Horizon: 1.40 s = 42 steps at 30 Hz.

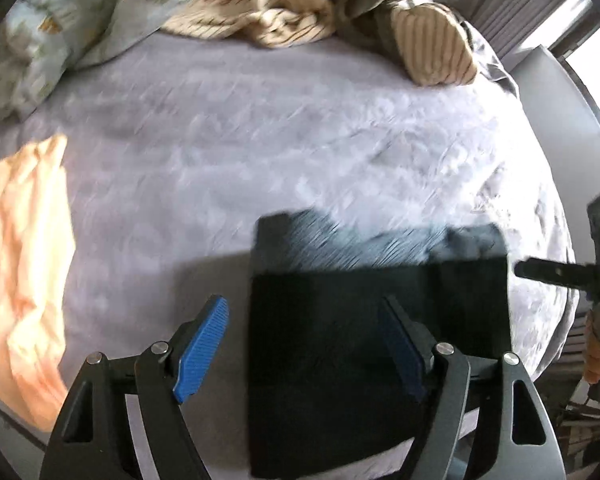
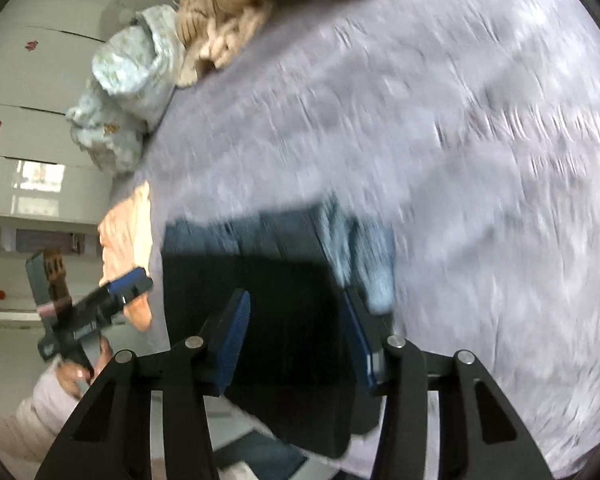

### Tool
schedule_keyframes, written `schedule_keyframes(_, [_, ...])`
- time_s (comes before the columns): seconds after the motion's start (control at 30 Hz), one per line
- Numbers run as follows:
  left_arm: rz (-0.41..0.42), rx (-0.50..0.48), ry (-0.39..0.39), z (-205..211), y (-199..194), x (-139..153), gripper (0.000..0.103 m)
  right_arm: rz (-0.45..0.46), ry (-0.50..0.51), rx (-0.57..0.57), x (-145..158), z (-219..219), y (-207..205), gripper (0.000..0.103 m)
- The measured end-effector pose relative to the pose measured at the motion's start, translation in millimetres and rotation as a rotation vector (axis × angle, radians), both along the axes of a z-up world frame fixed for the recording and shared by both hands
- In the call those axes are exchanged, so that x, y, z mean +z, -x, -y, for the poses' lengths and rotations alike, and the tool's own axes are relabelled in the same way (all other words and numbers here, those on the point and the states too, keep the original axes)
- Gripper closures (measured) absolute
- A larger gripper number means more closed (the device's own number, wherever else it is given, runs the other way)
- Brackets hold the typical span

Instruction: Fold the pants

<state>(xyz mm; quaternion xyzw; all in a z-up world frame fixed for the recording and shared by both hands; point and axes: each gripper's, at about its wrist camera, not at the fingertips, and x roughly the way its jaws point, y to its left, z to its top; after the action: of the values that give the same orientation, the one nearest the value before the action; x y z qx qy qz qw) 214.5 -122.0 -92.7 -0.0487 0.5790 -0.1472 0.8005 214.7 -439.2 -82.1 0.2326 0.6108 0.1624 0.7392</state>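
Note:
The dark pants (image 1: 380, 320) lie folded into a flat rectangle on the grey-lilac bed sheet (image 1: 260, 140), near its front edge. My left gripper (image 1: 304, 348) hovers over the pants' left edge, open. One blue pad (image 1: 204, 344) is over the sheet, the other over the fabric. In the right wrist view the same pants (image 2: 280, 280) lie under my right gripper (image 2: 298, 340). It is open, pads apart, nothing pinched. Each gripper shows at the edge of the other's view: the right gripper (image 1: 540, 270) and the left gripper (image 2: 128, 284).
A peach cloth (image 1: 24, 260) lies at the bed's left side. A striped beige blanket (image 1: 300, 4) and a floral pillow (image 1: 32, 40) are heaped at the far end. White wardrobe doors (image 2: 40, 80) stand beyond the bed. A hand (image 2: 76, 372) holds the left gripper.

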Motion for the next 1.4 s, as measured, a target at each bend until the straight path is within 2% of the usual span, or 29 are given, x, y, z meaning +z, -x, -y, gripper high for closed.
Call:
schedule_keyframes(0.03, [0.000,-0.002,-0.006,3.9,-0.6,0.9,0.025,-0.003,0.019,0.004,-1.8,-2.2,-7.2,0.054])
schedule_keyframes(0.07, [-0.002,-0.004,-0.017,5.1,-1.7,-0.8,0.025,-0.015,0.053,0.012,-7.0,-7.2,-15.7,0.061])
schedule_keyframes(0.1, [-0.008,-0.004,-0.033,7.0,-3.5,-4.2,0.025,-0.030,0.090,0.024,-14.2,-10.0,-21.0,0.091])
schedule_keyframes(0.13, [-0.013,0.002,-0.052,8.5,-4.6,-8.4,0.025,-0.042,0.114,0.033,-17.4,-16.0,-23.2,0.094])
schedule_keyframes(0.27, [-0.045,0.021,-0.097,-1.0,1.8,-14.7,0.025,-0.055,0.186,0.025,-32.9,-11.3,-18.6,0.094])
schedule_keyframes(0.37, [-0.081,0.039,-0.146,-2.6,3.2,-23.9,0.023,-0.080,0.162,-0.014,-42.7,-0.2,-13.2,0.094])
schedule_keyframes(0.4, [-0.081,0.049,-0.143,-4.3,3.1,-22.8,0.021,-0.081,0.158,-0.015,-43.5,2.1,-11.5,0.094])
schedule_keyframes(0.47, [-0.061,0.060,-0.160,-5.0,2.9,-17.0,0.009,-0.079,0.180,0.004,-40.8,0.6,-10.4,0.094])
schedule_keyframes(0.57, [-0.038,0.046,-0.173,-1.9,7.0,-8.5,0.009,-0.066,0.232,0.033,-35.4,-6.3,-8.3,0.093])
schedule_keyframes(0.7, [-0.048,0.001,-0.228,8.7,19.3,-7.9,0.008,-0.082,0.237,0.001,-34.5,-5.9,-7.7,0.092])
schedule_keyframes(0.8, [-0.064,-0.024,-0.258,15.5,28.8,-12.6,0.008,-0.102,0.285,-0.010,-30.3,-2.2,-1.2,0.088])
schedule_keyframes(0.83, [-0.076,-0.033,-0.261,17.7,31.7,-15.4,0.000,-0.110,0.285,-0.020,-28.1,-0.2,2.6,0.085])
schedule_keyframes(1.0, [-0.083,-0.038,-0.249,18.7,39.6,-15.9,0.000,-0.095,0.330,-0.035,-12.2,-1.1,23.3,0.082])
schedule_keyframes(1.07, [-0.074,-0.040,-0.251,18.6,41.2,-12.3,0.000,-0.095,0.326,-0.037,-9.8,-5.8,30.0,0.067])
schedule_keyframes(1.1, [-0.069,-0.044,-0.252,18.5,41.9,-10.5,0.000,-0.100,0.328,-0.037,-9.5,-10.0,33.8,0.051])
schedule_keyframes(1.13, [-0.065,-0.053,-0.252,18.6,42.5,-8.9,0.000,-0.102,0.330,-0.037,-9.5,-12.8,35.9,0.043])
schedule_keyframes(1.23, [-0.053,-0.066,-0.259,17.2,44.0,-5.0,0.000,-0.104,0.338,-0.027,-8.8,-26.3,41.3,0.040])
schedule_keyframes(1.33, [-0.047,-0.080,-0.249,13.0,44.7,-3.1,0.000,-0.105,0.350,-0.028,-7.1,-40.3,44.0,0.025])
schedule_keyframes(1.4, [-0.042,-0.092,-0.241,9.8,45.5,-2.5,0.000,-0.093,0.360,-0.036,-4.3,-49.3,46.3,0.022])
